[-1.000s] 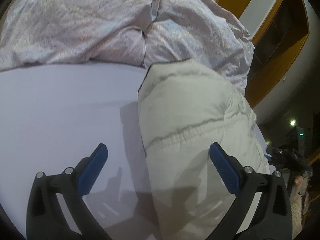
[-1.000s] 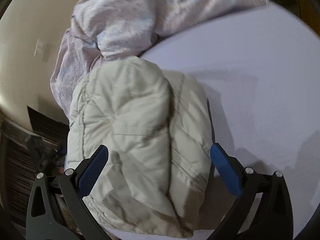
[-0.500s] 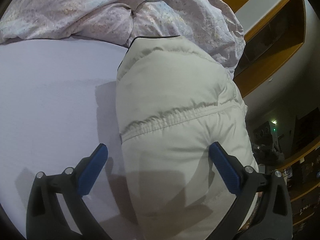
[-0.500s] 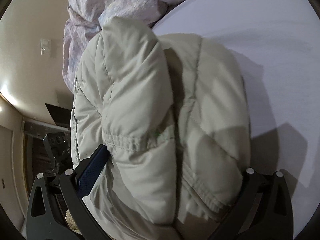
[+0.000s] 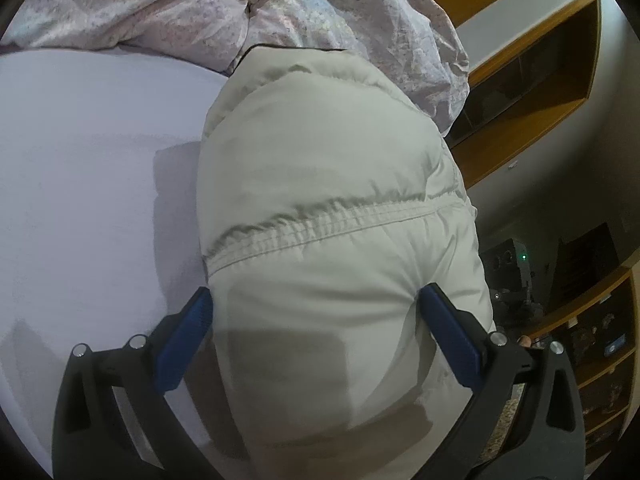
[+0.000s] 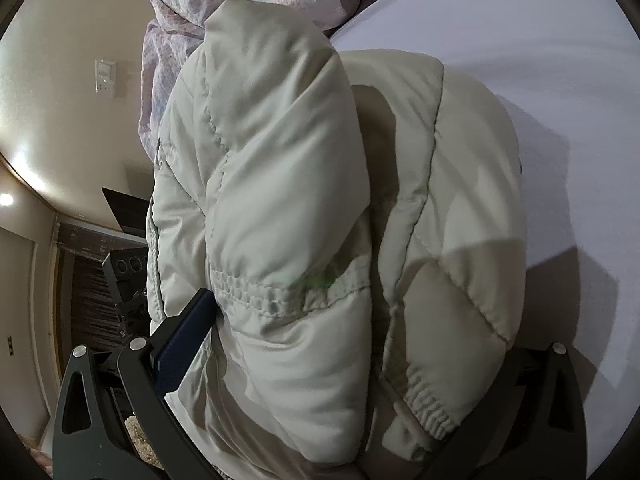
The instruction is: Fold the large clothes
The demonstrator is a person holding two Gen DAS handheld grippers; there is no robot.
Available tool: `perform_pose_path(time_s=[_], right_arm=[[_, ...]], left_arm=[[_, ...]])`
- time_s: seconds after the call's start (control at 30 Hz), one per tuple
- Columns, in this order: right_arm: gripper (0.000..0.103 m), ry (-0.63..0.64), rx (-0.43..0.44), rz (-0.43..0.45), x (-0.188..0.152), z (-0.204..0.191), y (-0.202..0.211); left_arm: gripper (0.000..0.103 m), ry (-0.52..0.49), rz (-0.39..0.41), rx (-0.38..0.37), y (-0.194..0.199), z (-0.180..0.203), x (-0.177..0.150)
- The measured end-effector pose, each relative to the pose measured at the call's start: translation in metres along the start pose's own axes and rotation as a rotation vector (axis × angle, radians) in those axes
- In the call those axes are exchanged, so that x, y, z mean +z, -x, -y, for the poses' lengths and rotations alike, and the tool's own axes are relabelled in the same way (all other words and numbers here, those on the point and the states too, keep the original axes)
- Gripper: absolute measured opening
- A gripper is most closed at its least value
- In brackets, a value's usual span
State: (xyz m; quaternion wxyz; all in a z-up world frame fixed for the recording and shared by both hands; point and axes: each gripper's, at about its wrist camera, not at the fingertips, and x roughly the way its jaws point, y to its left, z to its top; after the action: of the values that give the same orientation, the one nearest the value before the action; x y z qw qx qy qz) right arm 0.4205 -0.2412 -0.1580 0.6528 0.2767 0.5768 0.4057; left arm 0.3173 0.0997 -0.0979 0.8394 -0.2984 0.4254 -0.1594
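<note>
A cream puffer jacket [image 5: 320,184] lies bundled on the pale lilac bed sheet [image 5: 88,168]. My left gripper [image 5: 316,312] is open, its blue pads either side of the jacket's near end below an elastic seam. In the right wrist view the jacket [image 6: 304,184] fills the frame, with a folded sleeve on top. My right gripper [image 6: 352,320] is open around it; the left pad [image 6: 184,340] touches the fabric and the right finger is hidden behind the jacket's cuff.
A crumpled pink-patterned duvet [image 5: 224,12] lies at the far end of the bed, touching the jacket. Wooden shelving [image 5: 532,92] stands past the bed's right edge. A wall with a switch plate [image 6: 106,76] and dark equipment [image 6: 124,272] lie off the bed's edge.
Both grippers have moved in close to the jacket, which now fills each view. The jaws have stayed open, and now straddle the jacket.
</note>
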Motion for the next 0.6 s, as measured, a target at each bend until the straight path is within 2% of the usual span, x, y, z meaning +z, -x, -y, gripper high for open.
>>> perform_pose_path(time_s=[0.17,0.33,0.6], right_arm=[[0.102,0.011,-0.006,0.014,0.000,-0.003,-0.002],[0.102,0.028,-0.012,0.049,-0.006,-0.005,-0.001],[0.102,0.070,0.050,0.084,-0.014,-0.009,0.000]], left_arm=[[0.101,0.033,-0.009,-0.017,-0.004,-0.004,-0.001],[0.101,0.158,-0.040,-0.110,-0.012,-0.021,-0.003],[0.101,0.145,-0.034,-0.110,-0.008,-0.006,-0.002]])
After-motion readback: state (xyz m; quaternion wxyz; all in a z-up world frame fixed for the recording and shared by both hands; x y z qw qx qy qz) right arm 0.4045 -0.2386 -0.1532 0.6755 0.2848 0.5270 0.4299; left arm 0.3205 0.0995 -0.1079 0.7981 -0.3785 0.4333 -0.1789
